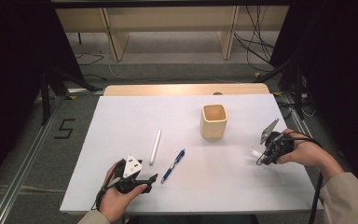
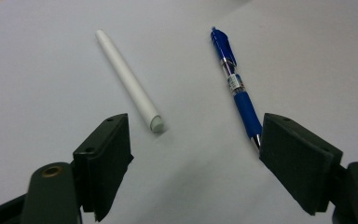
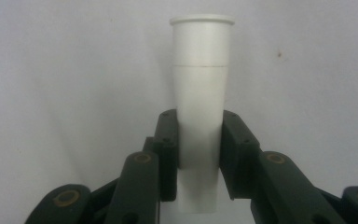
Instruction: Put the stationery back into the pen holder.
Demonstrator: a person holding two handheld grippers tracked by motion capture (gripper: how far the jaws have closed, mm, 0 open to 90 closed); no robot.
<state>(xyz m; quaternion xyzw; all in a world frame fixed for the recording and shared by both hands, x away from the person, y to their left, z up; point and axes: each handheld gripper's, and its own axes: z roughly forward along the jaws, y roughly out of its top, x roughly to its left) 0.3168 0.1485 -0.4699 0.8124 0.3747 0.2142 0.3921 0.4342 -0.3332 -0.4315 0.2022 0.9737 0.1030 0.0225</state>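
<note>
1. My right gripper is clamped on a white tube, jaws pressing its sides. In the high view it sits low over the table, right of the cup and near it, not yet above it.
2. My left gripper hangs released, jaws wide with nothing between them, at the table's near left edge.
3. Just ahead of it lie a white stick and a blue pen, side by side, apart from each other, both flat on the table.
4. Cup: upright, square-mouthed, tan. What I can see of its inside looks empty (the bottom is not fully visible).
5. Judgement: early stage. One item gripped, none in the cup; stick and pen untouched. Left: carry the tube to the cup, then the other two.
</note>
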